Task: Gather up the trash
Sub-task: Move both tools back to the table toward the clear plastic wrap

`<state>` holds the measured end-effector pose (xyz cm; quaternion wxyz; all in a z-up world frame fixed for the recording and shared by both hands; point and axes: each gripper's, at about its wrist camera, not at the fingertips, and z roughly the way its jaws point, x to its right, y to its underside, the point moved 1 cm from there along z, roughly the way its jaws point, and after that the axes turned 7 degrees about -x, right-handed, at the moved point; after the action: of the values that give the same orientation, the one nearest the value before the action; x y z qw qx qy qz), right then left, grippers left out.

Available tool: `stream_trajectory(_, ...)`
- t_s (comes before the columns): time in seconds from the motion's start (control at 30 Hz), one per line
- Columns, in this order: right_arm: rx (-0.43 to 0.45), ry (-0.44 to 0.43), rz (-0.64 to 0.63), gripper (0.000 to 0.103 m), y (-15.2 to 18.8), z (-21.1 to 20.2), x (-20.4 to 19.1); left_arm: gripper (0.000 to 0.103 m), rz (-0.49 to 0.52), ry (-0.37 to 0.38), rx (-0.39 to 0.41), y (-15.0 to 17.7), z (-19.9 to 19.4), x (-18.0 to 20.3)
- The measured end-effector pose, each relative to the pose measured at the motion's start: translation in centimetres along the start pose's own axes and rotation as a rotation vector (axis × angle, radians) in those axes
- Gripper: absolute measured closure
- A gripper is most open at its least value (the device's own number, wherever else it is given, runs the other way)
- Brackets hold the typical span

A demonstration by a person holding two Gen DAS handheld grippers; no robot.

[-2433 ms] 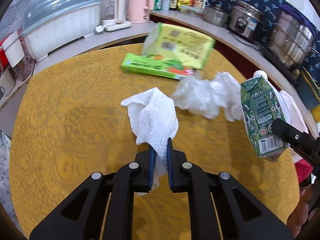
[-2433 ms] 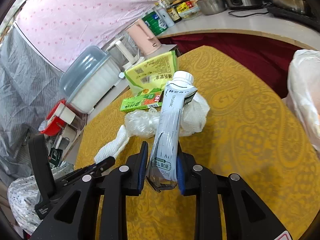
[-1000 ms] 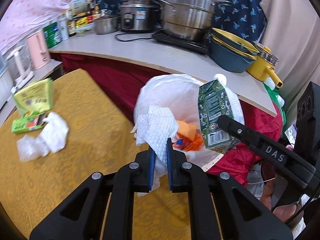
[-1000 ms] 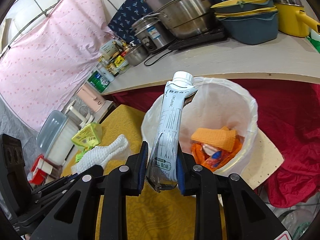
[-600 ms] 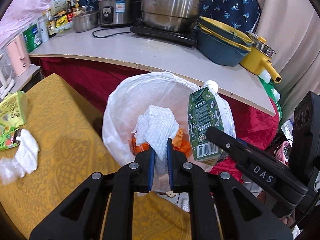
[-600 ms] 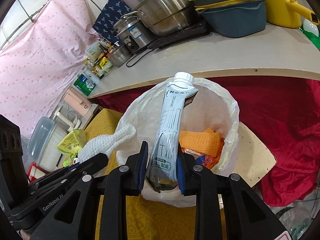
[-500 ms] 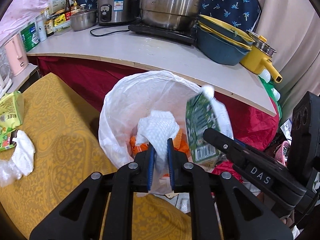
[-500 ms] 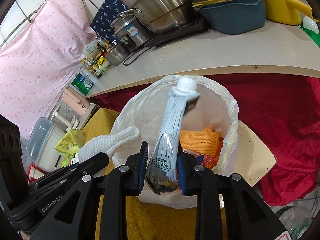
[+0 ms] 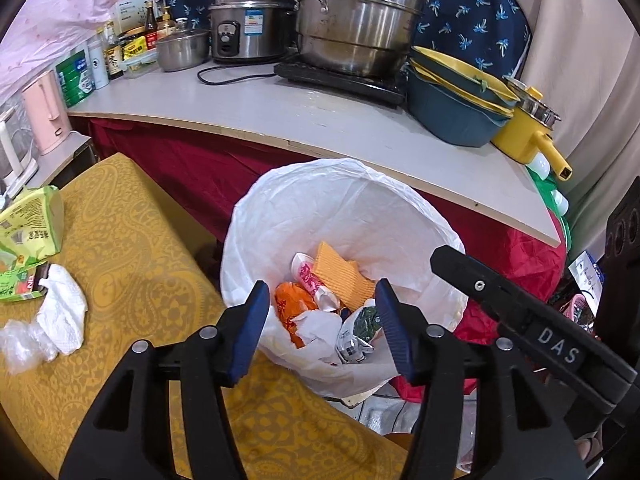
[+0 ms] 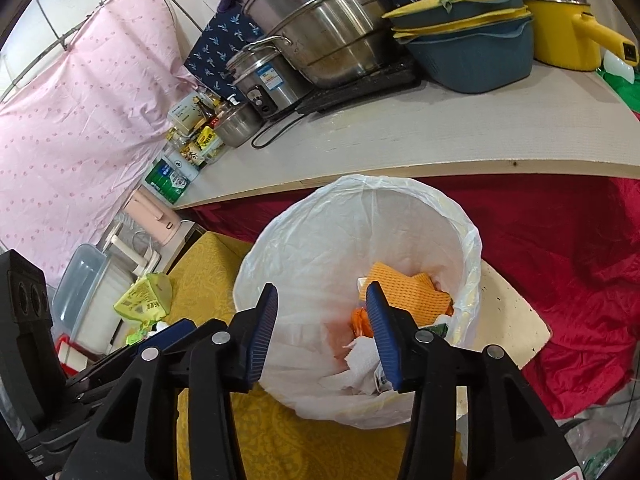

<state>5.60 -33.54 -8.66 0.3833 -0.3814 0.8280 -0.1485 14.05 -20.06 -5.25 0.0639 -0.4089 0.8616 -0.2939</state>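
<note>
White-lined bin [image 9: 280, 216], carton [image 9: 362, 326], paper towel [image 9: 320, 328] inside, both tongs spread

The left gripper [image 9: 320, 316] has its fingers [image 9: 250, 332] spread wide above the white-lined trash bin [image 9: 280, 208], where a paper towel [image 9: 316, 326] and a carton [image 9: 360, 332] lie among orange trash.

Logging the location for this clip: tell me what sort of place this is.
Most likely a home kitchen. A counter carries a big steel steamer pot, a rice cooker and sauce bottles, and a lined trash bin stands beside a table with a yellow cloth.
</note>
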Motion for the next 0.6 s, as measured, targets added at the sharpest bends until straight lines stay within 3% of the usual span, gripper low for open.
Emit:
stream_trajectory(0.3, 0.008, -0.025, -0.058, 0.056, 0.6, -1.1, -3.9, 0.046, -0.056, -0.027, 0.043, 1.0, -3.3, -2.8)
stream_trajectory(0.6, -0.017, -0.06, -0.132, 0.056, 1.8, -0.8, -8.8, 0.042, -0.151, -0.073, 0.083, 3.1, -6.8, -8.0)
